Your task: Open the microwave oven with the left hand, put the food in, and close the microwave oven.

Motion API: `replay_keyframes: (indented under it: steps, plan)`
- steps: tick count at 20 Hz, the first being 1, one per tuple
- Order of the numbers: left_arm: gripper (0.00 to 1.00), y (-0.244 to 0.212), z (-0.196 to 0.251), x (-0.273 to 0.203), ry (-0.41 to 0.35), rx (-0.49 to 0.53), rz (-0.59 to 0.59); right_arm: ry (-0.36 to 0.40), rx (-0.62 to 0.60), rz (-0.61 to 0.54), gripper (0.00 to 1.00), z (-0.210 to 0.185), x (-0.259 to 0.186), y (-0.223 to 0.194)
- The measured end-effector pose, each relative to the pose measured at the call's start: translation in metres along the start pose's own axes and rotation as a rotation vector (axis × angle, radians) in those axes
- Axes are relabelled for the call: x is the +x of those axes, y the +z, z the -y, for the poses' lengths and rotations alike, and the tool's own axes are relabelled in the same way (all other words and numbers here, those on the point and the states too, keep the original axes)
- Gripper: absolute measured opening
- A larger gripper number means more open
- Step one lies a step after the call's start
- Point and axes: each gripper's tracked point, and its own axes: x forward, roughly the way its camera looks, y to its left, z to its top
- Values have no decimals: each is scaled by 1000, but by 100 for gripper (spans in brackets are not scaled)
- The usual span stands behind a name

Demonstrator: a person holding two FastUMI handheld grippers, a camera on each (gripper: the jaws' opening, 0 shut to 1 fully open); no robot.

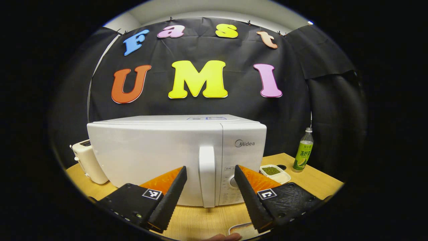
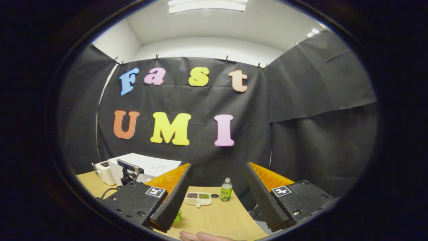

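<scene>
The microwave stood shut on the tabletop, its door handle facing the left hand-held gripper, whose fingers were spread wide with bare tabletop between them and the door. A toaster crowded the microwave's left side. Toward the right edge, a divided tray and a bottle stood near each other, with open wood in front of them.

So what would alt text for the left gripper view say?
An open tool points at the handle of a shut white microwave on a wooden table. A toaster stands to its left, a food tray and a bottle to its right.
</scene>
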Motion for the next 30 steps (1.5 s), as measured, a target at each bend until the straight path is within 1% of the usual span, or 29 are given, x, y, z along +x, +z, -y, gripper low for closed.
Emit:
replay_keyframes:
  steps: [1,2,3,4,5,6,7,8,9,12,13,14,15,16,17,18,19,21,22,23,24,25,26,28,30]
  plan:
    - [74,0,-10,4,31,9,9,0,0,1,92,1,0,1]
    - [69,-2,-25,7,89,17,13,-1,0,1,92,2,-1,0]
    - [68,-9,-24,13,76,5,-1,-1,1,2,92,3,-2,0]
    - [71,-11,-23,13,49,-31,-20,1,2,2,92,4,-4,0]
    - [73,-13,-22,12,41,-64,-14,4,3,4,100,5,-5,0]
    - [73,-14,-20,13,37,-63,-14,5,2,4,100,6,-6,0]
    - [72,-11,-20,13,39,-40,-9,5,4,6,92,7,-7,-1]
    - [73,-11,-21,14,45,-22,-11,6,5,5,92,8,-8,-2]
    - [72,-13,-21,13,51,-12,-9,8,7,2,100,8,-10,-2]
    - [72,-14,-21,13,51,15,-2,15,13,-3,100,9,-12,-4]
    - [69,-15,-21,13,44,20,-7,15,15,-4,100,9,-12,-4]
    - [67,-14,-16,11,15,28,-7,12,17,-5,100,11,-13,-5]
    - [48,-15,-2,12,-30,38,-8,13,15,-8,100,11,-13,-5]
    - [38,-12,1,4,-39,64,-5,14,13,-11,100,10,-14,-6]
    - [19,-14,-2,11,-39,86,-8,15,12,-15,100,10,-15,-7]
    - [19,-15,-4,11,-44,84,-10,14,13,-20,92,11,-16,-8]
    - [13,-16,-2,12,-57,60,-17,15,14,-23,92,11,-17,-8]
    - [13,-16,-2,9,-83,-12,-33,12,12,-19,92,14,-19,-8]
    - [13,-17,-1,9,-82,-20,-42,8,10,-17,92,17,-20,-9]
    - [4,-18,-1,0,-77,-5,-50,3,6,-18,92,19,-20,-10]
    - [4,-15,-2,-2,-74,12,-19,0,-2,-22,92,21,-19,-13]
    - [4,-19,-4,-14,-87,16,-24,-4,-7,-29,100,22,-19,-15]
    - [4,-16,-4,-27,-115,6,-5,-8,-10,-36,92,24,-17,-18]
    - [4,-21,-8,-46,-155,-7,3,-9,-9,-42,92,23,-17,-21]
    - [4,-22,-14,-66,-170,13,11,-6,-6,-48,92,19,-16,-26]
